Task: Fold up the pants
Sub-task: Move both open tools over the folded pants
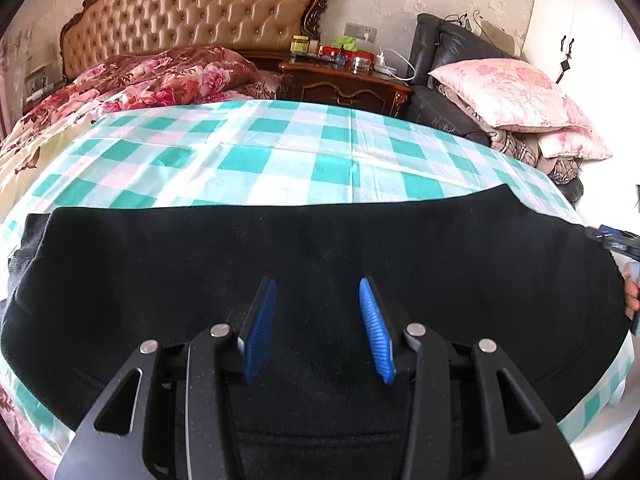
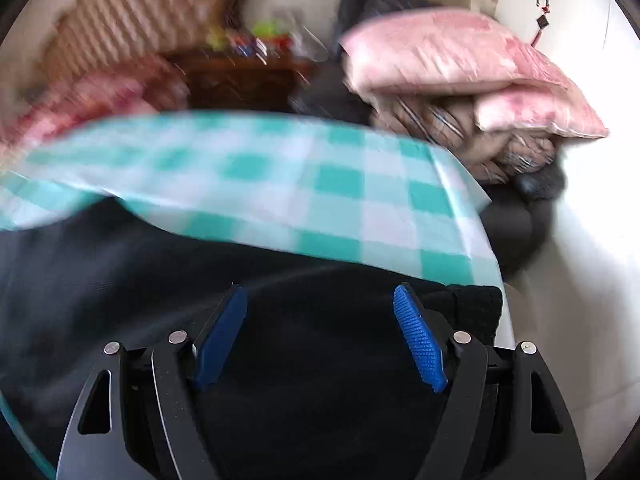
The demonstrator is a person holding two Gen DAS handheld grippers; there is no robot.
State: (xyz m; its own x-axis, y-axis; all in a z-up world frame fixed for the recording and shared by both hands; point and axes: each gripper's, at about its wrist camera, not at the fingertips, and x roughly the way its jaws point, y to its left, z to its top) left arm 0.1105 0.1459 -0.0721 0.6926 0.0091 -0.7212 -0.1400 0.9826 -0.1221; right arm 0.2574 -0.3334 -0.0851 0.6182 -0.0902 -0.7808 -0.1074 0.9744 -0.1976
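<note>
Two claws are in play, and we find both standing wide apart with nothing between their blue pads. The black pants (image 1: 320, 264) lie spread flat across the checked bed sheet (image 1: 280, 152), running crosswise directly beneath and ahead of the left claw (image 1: 318, 330), which hovers over the middle of the fabric. The right claw (image 2: 320, 338) sits over one end of the pants (image 2: 280, 360), near the corner of the bed sheet (image 2: 340, 200); this view is blurred, so we cannot tell whether its pads touch the cloth. We judge the garment to be laid out as a long band, with a crosswise fold the step in hand. For the next move, we expect each claw to descend to an edge of the pants, close on the fabric, and carry that end over toward the opposite one. Beyond the left claw stand a nightstand (image 1: 344, 84) and pink pillows (image 1: 512, 96), well apart from the work.
</note>
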